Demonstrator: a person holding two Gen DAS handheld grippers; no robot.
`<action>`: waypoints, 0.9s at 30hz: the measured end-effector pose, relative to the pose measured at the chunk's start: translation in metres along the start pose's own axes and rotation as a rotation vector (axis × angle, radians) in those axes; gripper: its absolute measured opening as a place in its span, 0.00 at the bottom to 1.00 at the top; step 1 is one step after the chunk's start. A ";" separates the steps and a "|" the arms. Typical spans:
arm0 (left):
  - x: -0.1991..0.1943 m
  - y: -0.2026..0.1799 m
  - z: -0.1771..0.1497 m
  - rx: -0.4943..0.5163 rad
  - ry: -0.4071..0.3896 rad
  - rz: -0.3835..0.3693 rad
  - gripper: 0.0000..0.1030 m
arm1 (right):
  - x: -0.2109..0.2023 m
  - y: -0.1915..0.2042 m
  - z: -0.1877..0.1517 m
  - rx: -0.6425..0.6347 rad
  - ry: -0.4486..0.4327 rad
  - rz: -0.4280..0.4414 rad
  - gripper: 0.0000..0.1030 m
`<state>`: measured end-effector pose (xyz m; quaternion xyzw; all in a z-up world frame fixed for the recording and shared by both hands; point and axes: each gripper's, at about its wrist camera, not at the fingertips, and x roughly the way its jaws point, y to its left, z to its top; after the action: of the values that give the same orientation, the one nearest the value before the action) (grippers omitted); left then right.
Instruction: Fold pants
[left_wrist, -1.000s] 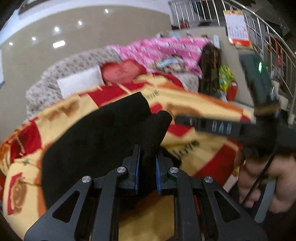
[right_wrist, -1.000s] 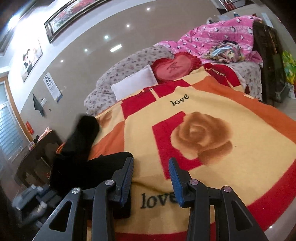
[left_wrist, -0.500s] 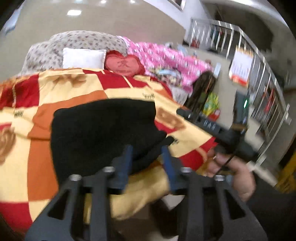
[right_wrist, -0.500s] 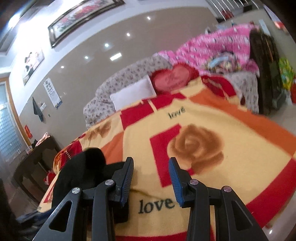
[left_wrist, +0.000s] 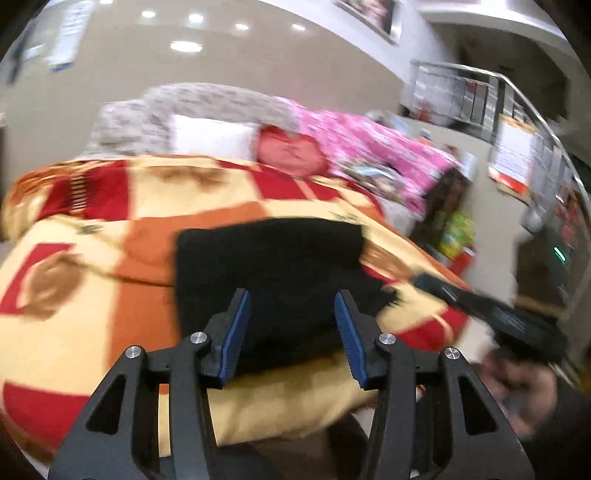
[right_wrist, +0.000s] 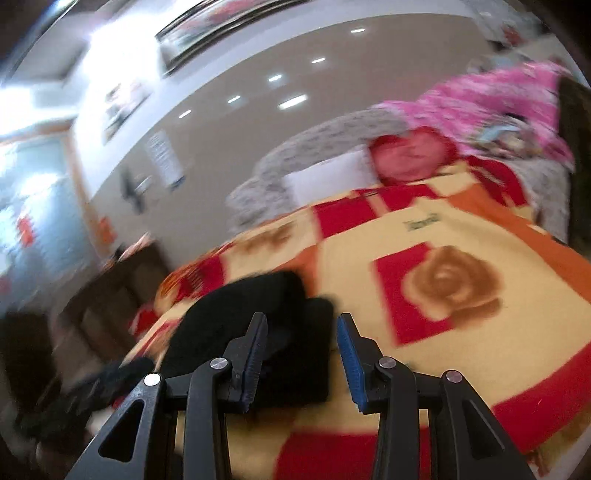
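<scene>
On the rose-patterned blanket (left_wrist: 110, 266), folded black pants (left_wrist: 269, 258), beige wall (left_wrist: 258, 62) behind.

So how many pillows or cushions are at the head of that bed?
2. A white rectangular pillow leans against the grey patterned headboard, and a red heart-shaped cushion sits just to its right, beside the pink bedding. More may be hidden under that.

No readable text; only a blurred dark word on the blanket (right_wrist: 421, 223).
</scene>
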<state>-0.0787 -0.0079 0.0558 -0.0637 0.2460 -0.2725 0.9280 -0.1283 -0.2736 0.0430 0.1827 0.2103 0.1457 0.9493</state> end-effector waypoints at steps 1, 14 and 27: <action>0.000 0.007 -0.002 -0.025 -0.008 0.013 0.45 | -0.002 -0.002 -0.008 0.066 0.021 0.034 0.37; 0.017 0.046 -0.020 -0.231 0.043 0.074 0.45 | 0.054 -0.035 -0.008 0.426 0.119 0.166 0.37; 0.012 0.043 -0.020 -0.205 0.021 0.090 0.45 | 0.089 -0.055 0.019 0.314 0.163 0.032 0.10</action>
<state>-0.0593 0.0218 0.0222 -0.1442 0.2851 -0.2045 0.9253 -0.0319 -0.2966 0.0059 0.3195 0.3037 0.1406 0.8865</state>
